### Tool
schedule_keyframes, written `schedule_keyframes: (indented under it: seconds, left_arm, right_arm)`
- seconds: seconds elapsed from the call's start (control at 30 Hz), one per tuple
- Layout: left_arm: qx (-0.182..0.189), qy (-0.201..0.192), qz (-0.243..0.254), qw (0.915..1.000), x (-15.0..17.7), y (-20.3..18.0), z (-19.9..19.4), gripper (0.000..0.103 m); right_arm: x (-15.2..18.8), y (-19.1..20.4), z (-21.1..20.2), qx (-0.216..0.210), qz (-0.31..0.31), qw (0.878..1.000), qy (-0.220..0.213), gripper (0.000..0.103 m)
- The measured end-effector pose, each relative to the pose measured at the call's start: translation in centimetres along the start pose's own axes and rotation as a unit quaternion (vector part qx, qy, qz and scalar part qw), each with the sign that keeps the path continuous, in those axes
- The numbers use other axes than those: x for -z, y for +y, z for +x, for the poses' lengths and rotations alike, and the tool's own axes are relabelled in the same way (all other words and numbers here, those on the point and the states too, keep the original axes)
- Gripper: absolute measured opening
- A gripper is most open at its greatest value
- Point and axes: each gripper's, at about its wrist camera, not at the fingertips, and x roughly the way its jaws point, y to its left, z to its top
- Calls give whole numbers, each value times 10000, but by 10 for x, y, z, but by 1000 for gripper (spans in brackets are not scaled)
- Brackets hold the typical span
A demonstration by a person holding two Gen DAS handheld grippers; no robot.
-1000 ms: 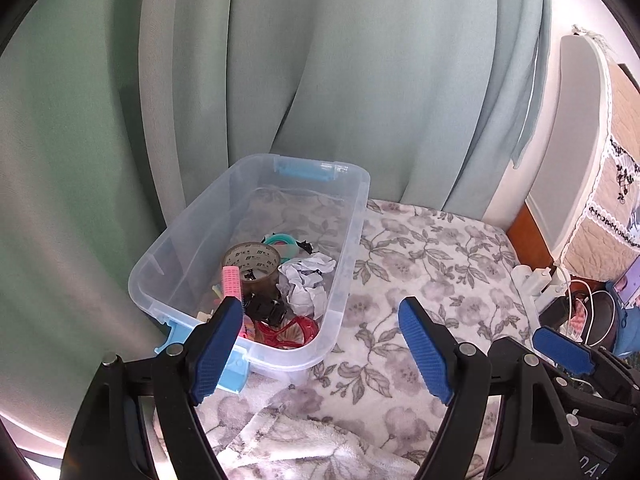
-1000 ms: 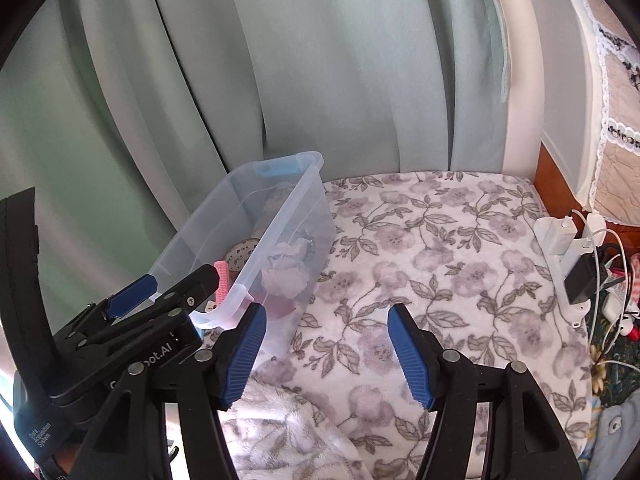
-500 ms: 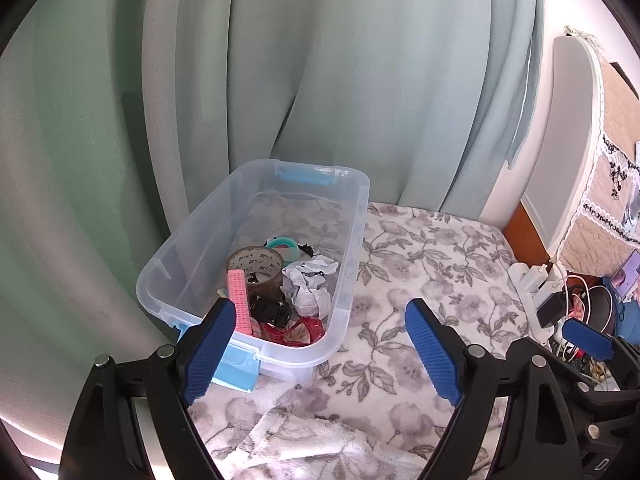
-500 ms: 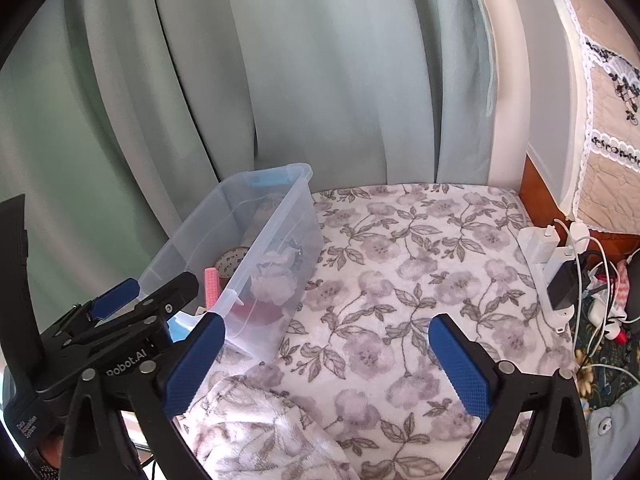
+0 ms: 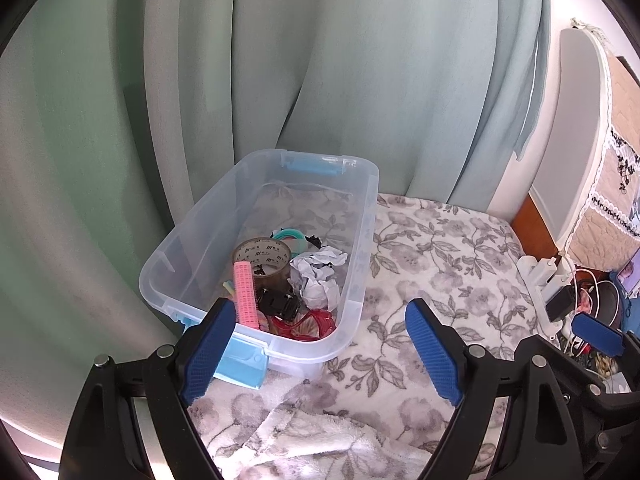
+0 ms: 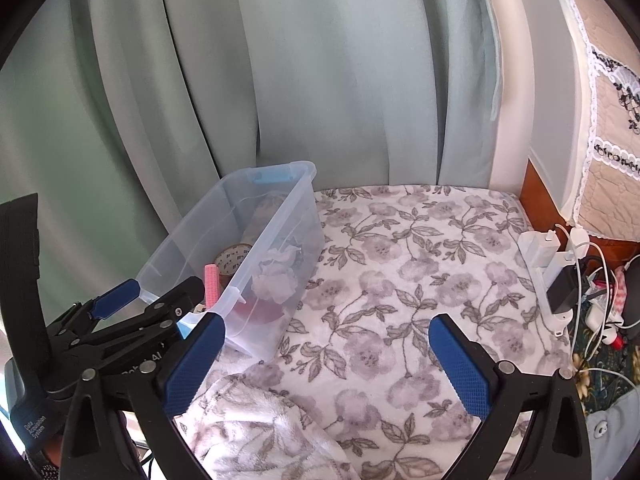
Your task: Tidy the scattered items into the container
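Note:
A clear plastic bin (image 5: 362, 240) with blue latches sits at the back left of the floral blanket (image 5: 440, 264). It holds a brown tape roll (image 5: 262, 254), a pink hair roller (image 5: 245, 294), crumpled white paper (image 5: 318, 274), a black clip (image 5: 278, 304), red glasses (image 5: 308, 322) and a teal ring (image 5: 292, 236). My left gripper (image 5: 320, 346) is open and empty, just in front of the bin. My right gripper (image 6: 326, 360) is open and empty over the blanket, right of the bin (image 6: 280, 216). The left gripper's fingers (image 6: 116, 300) show at its left.
Green curtains (image 5: 320, 80) hang close behind the bin. A white power strip (image 6: 548, 276) with chargers and cables lies at the blanket's right edge. A padded headboard (image 6: 600, 120) stands at the far right. A blanket fold (image 6: 256, 420) lies in front.
Both grippers have pulled back and up from the bin. The right gripper's jaws have opened wider. The bin's contents have not moved.

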Motion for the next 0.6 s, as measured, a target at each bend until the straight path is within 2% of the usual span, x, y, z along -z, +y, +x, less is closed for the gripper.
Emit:
schedule_keyframes:
  seconds: [0.6]
  left_arm:
    - [-23, -60, -54, 10000, 0, 4, -3, 87]
  right_arm:
    - [-2, 3, -1, 2, -107, 9999, 30, 103]
